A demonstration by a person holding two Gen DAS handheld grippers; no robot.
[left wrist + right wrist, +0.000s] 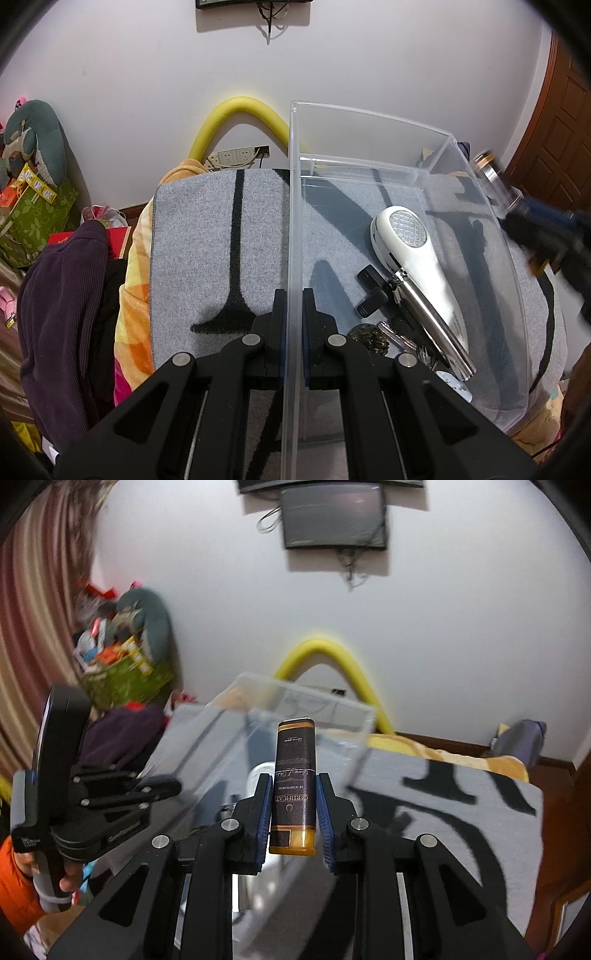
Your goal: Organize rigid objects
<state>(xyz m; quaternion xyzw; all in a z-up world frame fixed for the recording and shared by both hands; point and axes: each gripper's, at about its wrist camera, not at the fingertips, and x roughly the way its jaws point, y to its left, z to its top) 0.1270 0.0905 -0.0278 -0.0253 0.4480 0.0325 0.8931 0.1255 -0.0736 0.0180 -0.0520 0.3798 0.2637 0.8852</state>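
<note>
A clear plastic bin [369, 122] stands on a grey blanket [207, 229]. My left gripper [294, 310] is shut on the bin's left wall. Inside lie a white and chrome handheld device [417, 266], a black clip [371, 291] and a small dark ornament [369, 338]. My right gripper [293, 794] is shut on a dark tube with a gold cap [295, 775] and holds it over the bin [258, 701]. In the left wrist view the tube [491, 173] appears blurred at the bin's right wall.
A yellow foam tube [240, 110] arches against the wall behind the bed. Dark purple clothing [62, 295] and a green gift bag [33, 218] lie to the left. A wooden door [554, 140] is at right. A wall screen [332, 517] hangs above.
</note>
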